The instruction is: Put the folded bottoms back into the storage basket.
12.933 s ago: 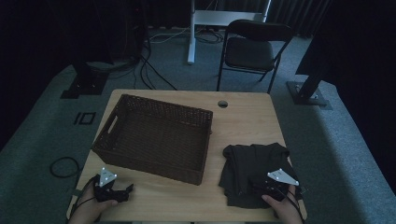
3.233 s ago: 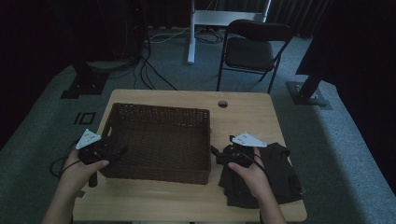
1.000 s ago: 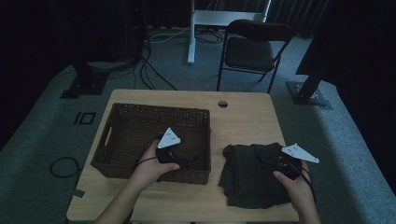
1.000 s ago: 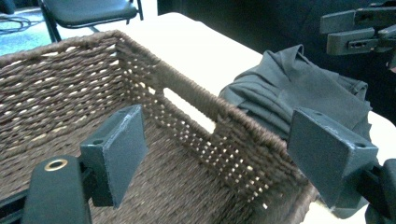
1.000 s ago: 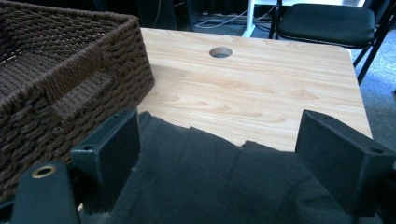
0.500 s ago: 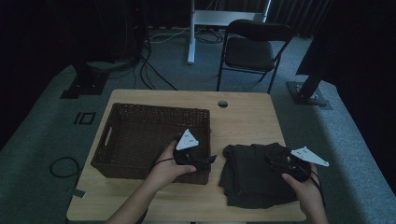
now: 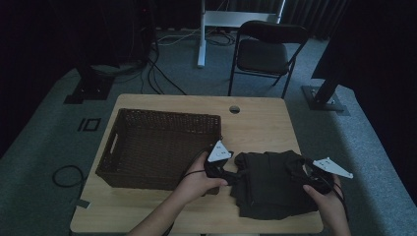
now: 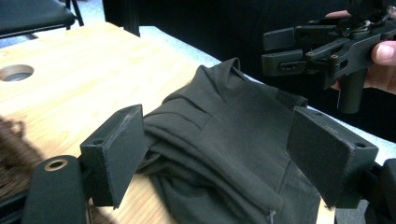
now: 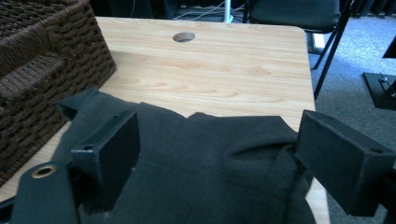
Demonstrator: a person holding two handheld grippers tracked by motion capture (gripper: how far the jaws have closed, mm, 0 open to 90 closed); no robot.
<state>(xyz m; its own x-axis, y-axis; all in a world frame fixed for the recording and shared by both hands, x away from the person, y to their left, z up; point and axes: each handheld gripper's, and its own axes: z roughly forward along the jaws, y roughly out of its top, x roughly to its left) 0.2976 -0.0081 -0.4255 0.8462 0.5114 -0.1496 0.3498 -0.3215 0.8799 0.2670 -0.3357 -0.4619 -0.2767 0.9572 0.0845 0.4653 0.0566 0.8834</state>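
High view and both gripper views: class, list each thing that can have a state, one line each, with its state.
dark garment: folded, lying on the table, not gripped.
wicker basket: upright, nothing visible inside.
left gripper: open, fingers either side of the garment's edge.
right gripper: open above the garment.
folding chair: unfolded, unoccupied.

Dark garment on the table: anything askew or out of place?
Mildly. The dark garment lies rumpled with uneven folds, one corner poking toward the wicker basket and its right edge at the table edge. Nothing looks torn or spilled.
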